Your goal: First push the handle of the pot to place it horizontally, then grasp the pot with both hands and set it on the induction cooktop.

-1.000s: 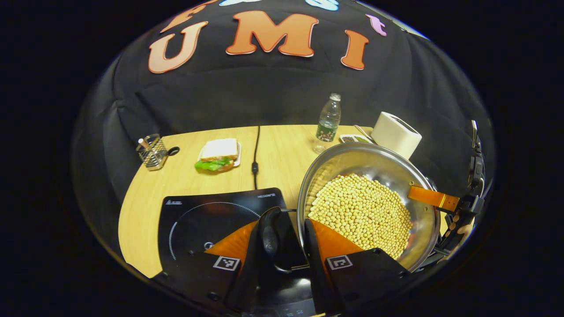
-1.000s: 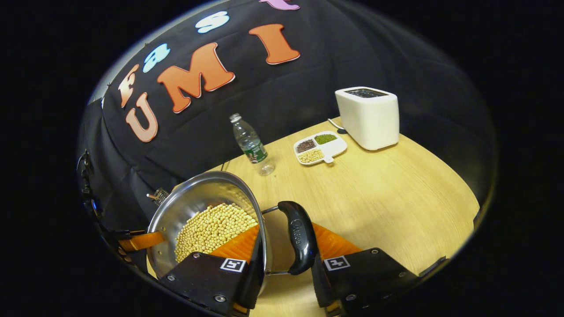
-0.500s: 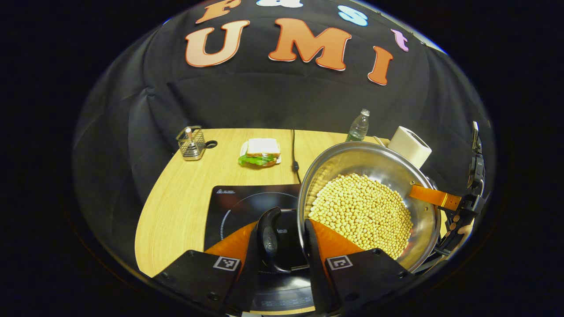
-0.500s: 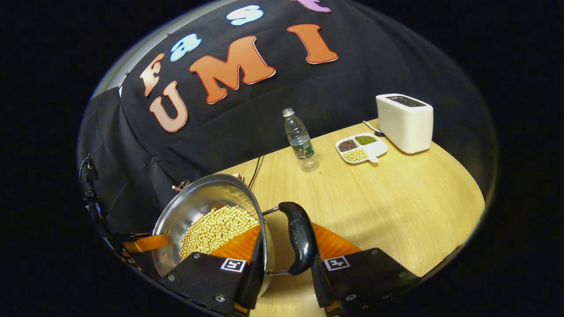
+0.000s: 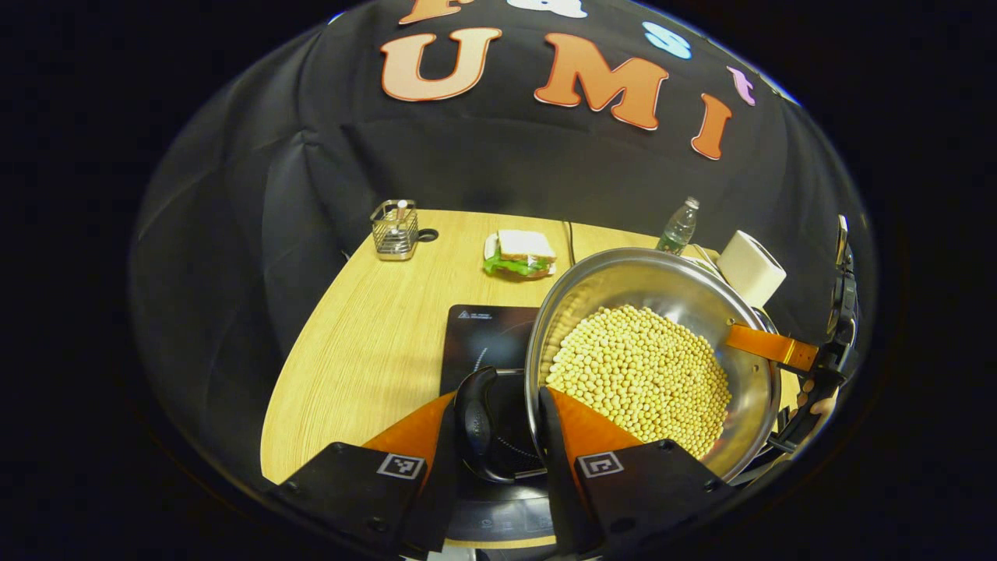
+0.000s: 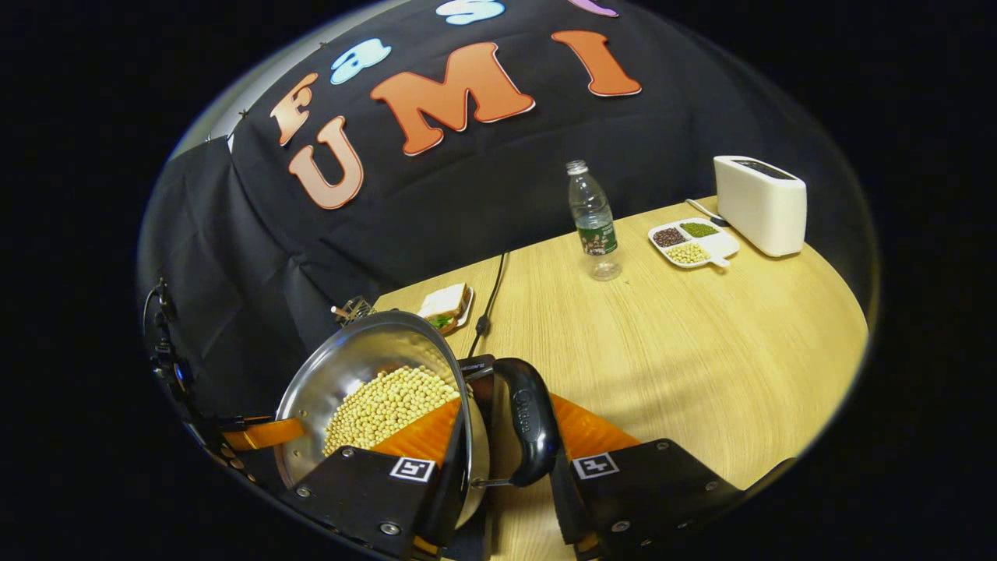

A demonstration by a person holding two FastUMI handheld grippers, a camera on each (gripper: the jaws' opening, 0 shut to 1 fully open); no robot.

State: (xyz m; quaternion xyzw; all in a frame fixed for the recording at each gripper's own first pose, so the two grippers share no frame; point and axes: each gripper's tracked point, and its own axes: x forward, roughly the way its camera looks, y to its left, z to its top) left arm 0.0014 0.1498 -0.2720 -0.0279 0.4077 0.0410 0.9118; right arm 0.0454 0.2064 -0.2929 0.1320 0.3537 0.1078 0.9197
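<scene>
The pot (image 5: pixel 650 351), filled with beans (image 5: pixel 642 378), hangs between both claws. The left claw (image 5: pixel 498 432) is clamped on the pot's left handle (image 5: pixel 475 421); the right claw (image 6: pixel 498 448) is clamped on the right handle (image 6: pixel 526 421).

Change over the last second: in the left gripper view the cooktop (image 5: pixel 483 335) has shifted from left of the pot to beneath the pot's left edge, and its corner (image 6: pixel 477 365) now appears beside the pot in the right gripper view. The bench (image 6: pixel 685 343) carries the pot nowhere visible.

Judgement: the carry is nearly complete. Centre the pot over the cooktop ring, then lower it level to avoid spilling beans.
</scene>
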